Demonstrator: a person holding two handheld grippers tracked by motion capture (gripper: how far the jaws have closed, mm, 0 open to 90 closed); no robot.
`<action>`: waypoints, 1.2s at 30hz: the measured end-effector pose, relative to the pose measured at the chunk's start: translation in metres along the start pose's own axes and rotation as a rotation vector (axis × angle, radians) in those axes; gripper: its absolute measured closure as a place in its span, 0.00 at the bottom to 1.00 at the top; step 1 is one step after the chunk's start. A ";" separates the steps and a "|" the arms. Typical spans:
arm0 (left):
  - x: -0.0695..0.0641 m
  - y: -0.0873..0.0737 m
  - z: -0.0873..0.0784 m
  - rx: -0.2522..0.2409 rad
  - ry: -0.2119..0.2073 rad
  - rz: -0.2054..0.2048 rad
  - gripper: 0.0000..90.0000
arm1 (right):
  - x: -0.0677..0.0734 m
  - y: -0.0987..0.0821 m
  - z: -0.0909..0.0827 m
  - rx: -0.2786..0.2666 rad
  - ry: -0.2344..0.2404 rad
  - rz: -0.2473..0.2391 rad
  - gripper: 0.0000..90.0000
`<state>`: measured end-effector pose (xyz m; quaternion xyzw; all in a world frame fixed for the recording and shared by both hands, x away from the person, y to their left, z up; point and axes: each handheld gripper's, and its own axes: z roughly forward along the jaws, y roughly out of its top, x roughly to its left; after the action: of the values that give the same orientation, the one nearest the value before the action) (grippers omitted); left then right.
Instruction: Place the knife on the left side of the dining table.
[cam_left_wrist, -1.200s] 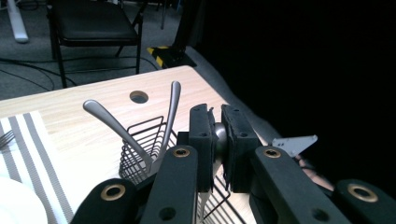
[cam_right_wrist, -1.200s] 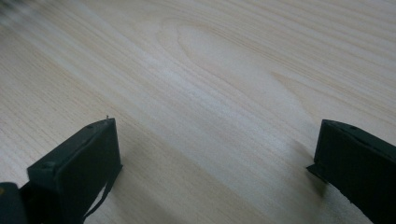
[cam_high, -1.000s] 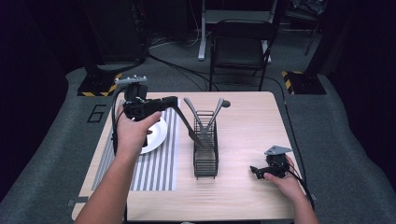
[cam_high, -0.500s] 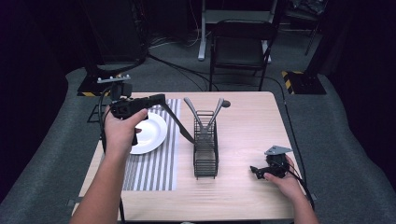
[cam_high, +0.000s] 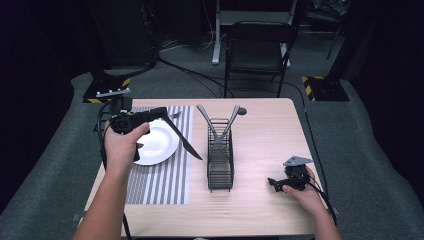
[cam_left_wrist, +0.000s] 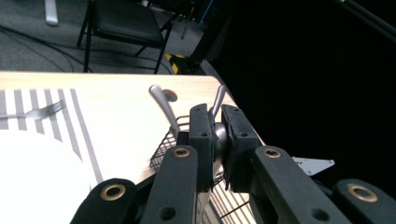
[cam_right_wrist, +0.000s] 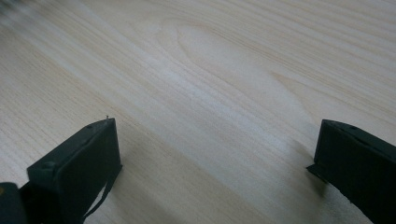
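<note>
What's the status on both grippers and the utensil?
Left gripper shut on long utensil, over plate edge. Right gripper open, resting on table. Wire caddy close by utensil tip.

The high view looks forward and down on the whole table (cam_high: 260, 135) from above its near edge; the left view rides low, facing across the table toward the wire rack (cam_left_wrist: 163, 144), shared with the high view; the right view sits close on bare wood.

bright lit table (cam_high: 260, 130), dark surroundings, white plate (cam_left_wrist: 37, 186) glaring, slight blur.
</note>
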<state>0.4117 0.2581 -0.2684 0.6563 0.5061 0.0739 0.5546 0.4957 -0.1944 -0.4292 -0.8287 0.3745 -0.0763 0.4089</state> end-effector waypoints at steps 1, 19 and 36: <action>0.004 -0.005 0.003 0.013 0.008 -0.009 0.92 | 0.000 0.000 0.000 -0.001 0.001 -0.001 0.00; 0.039 -0.044 0.024 0.069 0.082 -0.071 0.92 | 0.000 0.000 0.000 0.000 0.000 0.000 0.00; 0.067 -0.061 0.004 0.052 0.151 -0.119 0.92 | 0.000 0.000 0.000 -0.001 0.002 -0.001 0.00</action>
<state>0.4105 0.2976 -0.3494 0.6316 0.5865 0.0771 0.5011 0.4957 -0.1943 -0.4292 -0.8290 0.3745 -0.0770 0.4082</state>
